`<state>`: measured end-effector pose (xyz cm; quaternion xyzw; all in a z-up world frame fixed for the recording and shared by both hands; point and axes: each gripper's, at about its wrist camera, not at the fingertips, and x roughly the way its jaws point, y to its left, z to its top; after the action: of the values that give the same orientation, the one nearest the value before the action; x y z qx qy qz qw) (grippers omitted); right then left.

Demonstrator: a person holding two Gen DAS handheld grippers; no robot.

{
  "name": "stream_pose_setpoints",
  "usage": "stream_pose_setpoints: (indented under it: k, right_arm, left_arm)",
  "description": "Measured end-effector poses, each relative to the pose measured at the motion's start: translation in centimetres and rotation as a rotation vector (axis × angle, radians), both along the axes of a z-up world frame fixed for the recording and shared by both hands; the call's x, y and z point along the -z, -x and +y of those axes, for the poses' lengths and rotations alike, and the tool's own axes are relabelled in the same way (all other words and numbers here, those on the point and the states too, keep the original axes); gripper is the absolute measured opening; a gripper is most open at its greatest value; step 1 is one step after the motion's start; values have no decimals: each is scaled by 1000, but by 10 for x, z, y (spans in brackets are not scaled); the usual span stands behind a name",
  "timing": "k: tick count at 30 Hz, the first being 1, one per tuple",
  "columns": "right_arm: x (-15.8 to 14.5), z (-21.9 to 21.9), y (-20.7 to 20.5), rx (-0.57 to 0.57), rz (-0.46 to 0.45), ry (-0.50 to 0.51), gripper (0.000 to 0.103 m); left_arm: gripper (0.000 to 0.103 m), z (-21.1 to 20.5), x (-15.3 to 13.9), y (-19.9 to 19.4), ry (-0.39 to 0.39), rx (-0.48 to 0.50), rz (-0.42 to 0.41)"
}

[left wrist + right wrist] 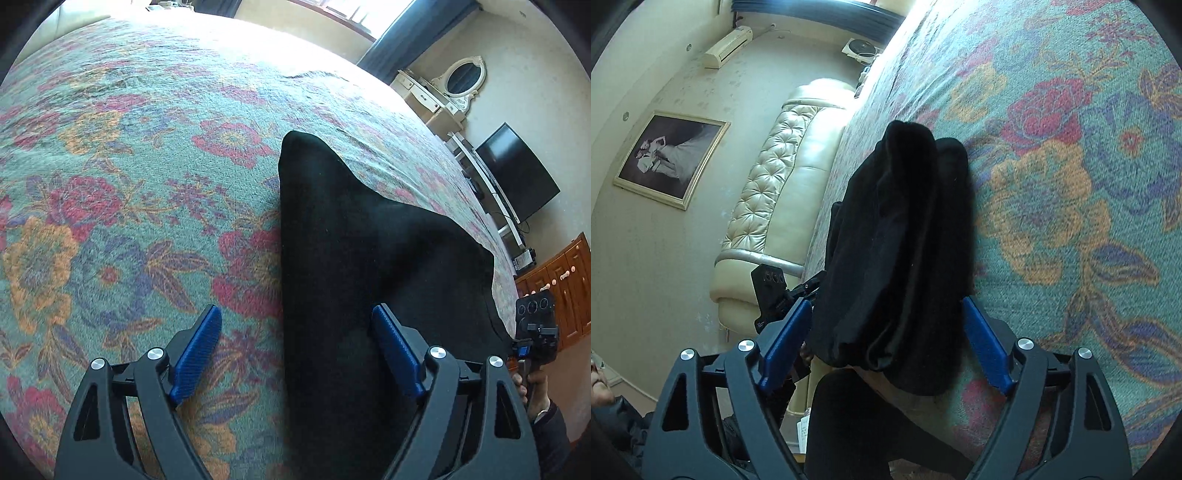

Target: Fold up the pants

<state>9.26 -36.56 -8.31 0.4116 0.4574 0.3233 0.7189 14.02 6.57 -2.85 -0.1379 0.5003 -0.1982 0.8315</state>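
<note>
Black pants (351,258) lie on the floral bedspread (129,184), spreading from a narrow far end to a wide near part. My left gripper (297,325) is open above the pants' left edge; its right pad (395,350) is over the fabric and its left pad (197,354) over the bedspread. In the right wrist view the pants (897,240) lie bunched at the bed's edge. My right gripper (882,321) is open, one blue pad (984,343) on each side of the bundle's near end, nothing clamped. The right gripper also shows in the left wrist view (535,332).
The bedspread (1071,184) covers a large bed. A cream tufted headboard (768,206) and a framed picture (670,157) are on the left. A dresser with mirror (450,88), a television (517,173) and wooden cabinets (561,288) line the far wall.
</note>
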Motion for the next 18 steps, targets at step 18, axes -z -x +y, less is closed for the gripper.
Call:
stream_pose_setpoints:
  k: [18]
  right_arm:
    - [-2, 13, 9, -3, 14, 80, 68]
  left_arm:
    - [86, -12, 1, 26, 113, 19, 92]
